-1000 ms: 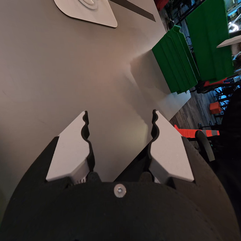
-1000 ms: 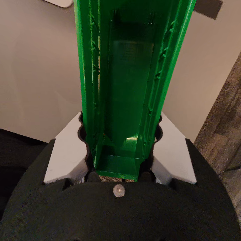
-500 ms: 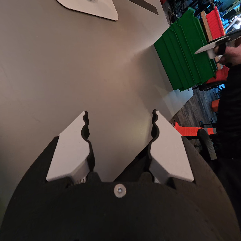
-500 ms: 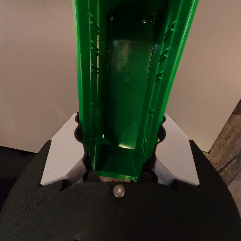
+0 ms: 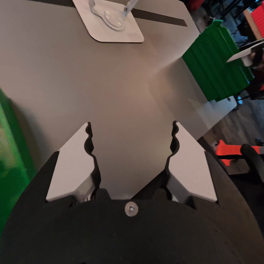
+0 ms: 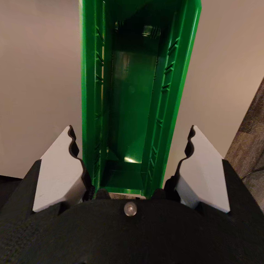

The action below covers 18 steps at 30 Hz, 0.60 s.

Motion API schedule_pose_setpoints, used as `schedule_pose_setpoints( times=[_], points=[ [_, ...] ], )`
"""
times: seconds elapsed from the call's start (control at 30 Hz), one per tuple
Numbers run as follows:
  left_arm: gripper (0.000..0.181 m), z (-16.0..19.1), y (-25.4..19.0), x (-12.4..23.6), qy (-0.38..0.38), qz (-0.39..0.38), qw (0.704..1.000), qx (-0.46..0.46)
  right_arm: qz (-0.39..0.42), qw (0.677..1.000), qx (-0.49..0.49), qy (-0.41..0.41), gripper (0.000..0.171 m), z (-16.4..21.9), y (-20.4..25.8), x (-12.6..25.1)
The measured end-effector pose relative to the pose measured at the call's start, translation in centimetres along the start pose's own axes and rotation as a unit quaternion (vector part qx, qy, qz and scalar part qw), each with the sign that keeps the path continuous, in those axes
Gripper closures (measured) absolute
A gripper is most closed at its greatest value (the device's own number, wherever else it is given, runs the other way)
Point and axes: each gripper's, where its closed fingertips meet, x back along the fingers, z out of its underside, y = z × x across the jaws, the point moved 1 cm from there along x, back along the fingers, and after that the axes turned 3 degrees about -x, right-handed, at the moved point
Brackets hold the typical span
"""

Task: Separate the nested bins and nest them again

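The right gripper (image 6: 131,126) is standing released around the green bin (image 6: 137,100) at 12 o'clock; the left gripper (image 5: 131,122) is hovering released above the table (image 5: 100,80).

Workshop or storeroom: grey worktable (image 5: 114,88), green bins (image 5: 217,68), red bins (image 5: 258,17) beyond.

Glossy green plastic bin (image 6: 132,100); smooth matt table (image 5: 100,85).

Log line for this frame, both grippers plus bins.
left gripper: open, empty, over table | right gripper: open, astride green bin | nested bins: table's far edge
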Motion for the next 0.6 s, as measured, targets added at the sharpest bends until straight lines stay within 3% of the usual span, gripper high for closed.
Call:
schedule_pose_setpoints(
  times=[0.2, 0.4, 0.5, 0.6],
  points=[
    [0.066, -0.6, 6.0, 7.0, -0.019, -0.146, 0.989, -0.018, -0.003, 0.996, 0.046, -0.078, 0.032, -1.6, 3.3, 3.5],
    [0.067, 3.9, 14.7, 13.3, 0.015, -0.305, 0.952, 0.025, -0.004, 0.986, 0.109, -0.125, 0.039, -2.4, 8.0, 5.7],
    [0.084, 5.6, 17.2, 14.1, 0.007, -0.311, 0.949, 0.046, -0.014, 0.983, 0.13, -0.131, 0.042, -2.4, 10.2, 5.9],
    [0.1, 8.4, 18.3, 12.4, 0.015, -0.254, 0.962, 0.095, -0.023, 0.977, 0.151, -0.148, 0.043, -2.6, 12.4, 6.1]
  ],
)
